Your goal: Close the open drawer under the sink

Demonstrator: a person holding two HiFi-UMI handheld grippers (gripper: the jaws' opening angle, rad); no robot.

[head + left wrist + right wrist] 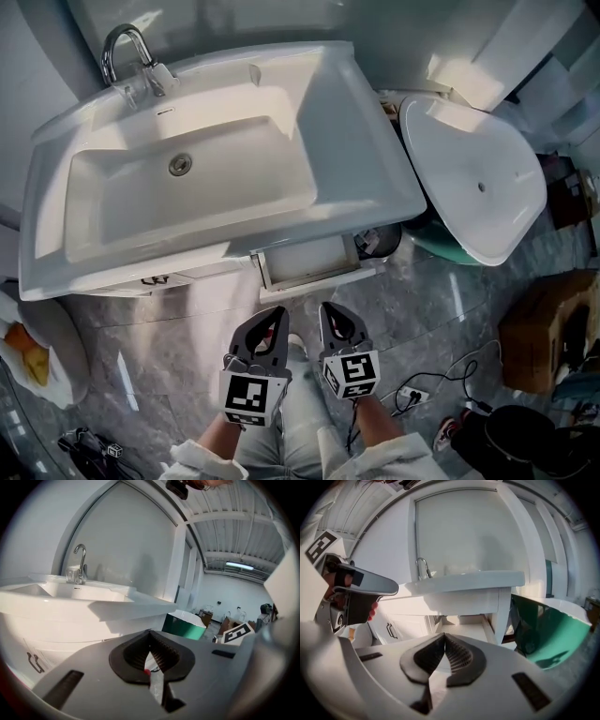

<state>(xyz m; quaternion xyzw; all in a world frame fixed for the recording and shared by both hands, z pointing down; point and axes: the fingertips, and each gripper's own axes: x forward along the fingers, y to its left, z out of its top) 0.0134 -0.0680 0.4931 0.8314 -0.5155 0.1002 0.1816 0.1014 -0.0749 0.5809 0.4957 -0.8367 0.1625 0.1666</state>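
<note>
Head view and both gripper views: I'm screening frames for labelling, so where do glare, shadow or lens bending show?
Head view: the sink is evenly lit, glare streaks the glossy floor, straight edges bow. Left gripper view: dark round border, heavy bending, the sink's top bright over its shadowed underside. Right gripper view: same border, sunlight on the open drawer bottom.

No word or number is showing legibly anywhere. The left white cube behind the left gripper is carrying a black-and-white square marker, and the right white cube behind the right gripper is carrying another (blocky patterns, not letters). Well ahead of both claws, a small dark mark is sitting on the white ceramic sink, just beside the curved chrome tap, and it is staying too small to read.
</note>
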